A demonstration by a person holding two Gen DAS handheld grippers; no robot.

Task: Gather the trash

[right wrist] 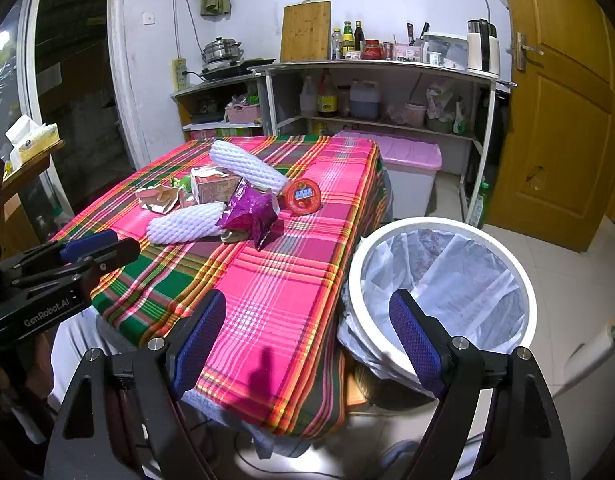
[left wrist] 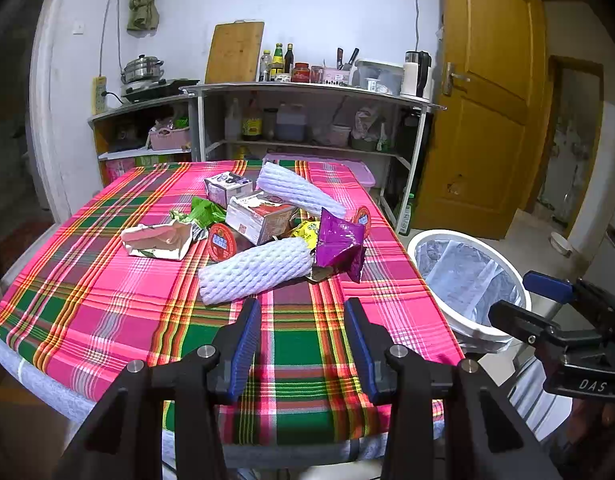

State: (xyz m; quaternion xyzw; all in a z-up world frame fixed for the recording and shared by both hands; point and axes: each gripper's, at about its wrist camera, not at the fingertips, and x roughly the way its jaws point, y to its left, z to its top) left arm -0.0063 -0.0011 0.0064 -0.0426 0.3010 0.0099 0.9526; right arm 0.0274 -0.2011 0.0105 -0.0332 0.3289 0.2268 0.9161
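A plaid-clothed surface (left wrist: pixel 107 300) carries a heap of trash (left wrist: pixel 267 232) at its middle, and a white lined bin (right wrist: pixel 439 280) stands just beside its right edge. Both the left claw (left wrist: pixel 303 344) and right claw (right wrist: pixel 311 344) hover apart and empty, so collecting looks barely begun; next, reach for the near foam sleeve (left wrist: pixel 255 272). Only the right view shows the whole bin mouth.

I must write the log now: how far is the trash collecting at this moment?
Nothing looks done yet: the white bin with a clear liner looks empty. Nothing is in hand: the left gripper and right gripper are both open. Left on the plaid tablecloth: two white foam net sleeves, a purple foil wrapper, cartons, red lids.
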